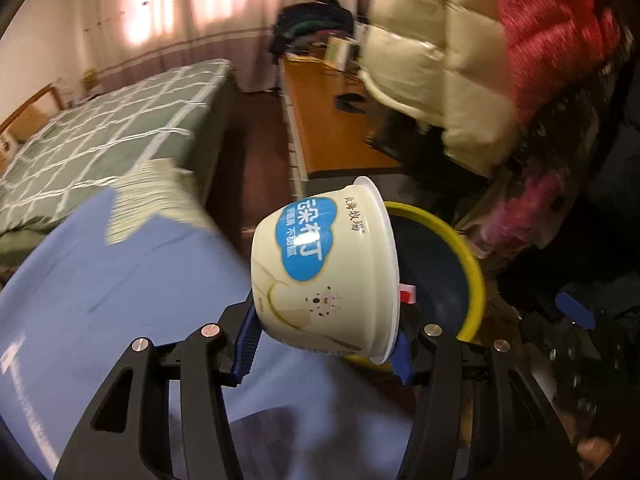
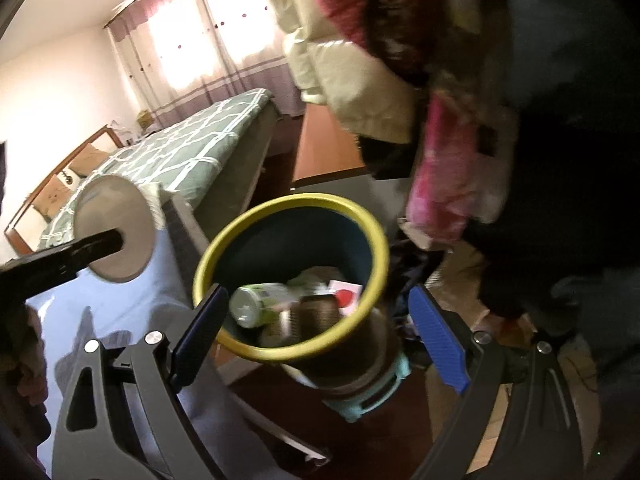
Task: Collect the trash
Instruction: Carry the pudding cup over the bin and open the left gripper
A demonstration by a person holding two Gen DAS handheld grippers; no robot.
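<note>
My left gripper (image 1: 326, 344) is shut on a cream pudding cup (image 1: 324, 276) with a blue label, held on its side above the blue table (image 1: 120, 280), just left of the bin. The bin (image 1: 474, 276) is dark blue with a yellow rim. In the right wrist view the bin (image 2: 224, 244) stands between my open right gripper's (image 2: 316, 336) blue pads (image 2: 438, 340); inside lie a green can (image 2: 260, 304), a brown cup (image 2: 316, 316) and a red-and-white wrapper (image 2: 346, 294). The cup's round base (image 2: 132, 216) and the left gripper show at the left.
A bed with a green checked cover (image 1: 100, 136) stands behind the table. A long wooden bench (image 1: 328, 120) with clutter runs along the back. Puffy cream and red jackets (image 1: 460, 60) hang at the upper right, above the bin. Dark clutter lies on the floor at the right.
</note>
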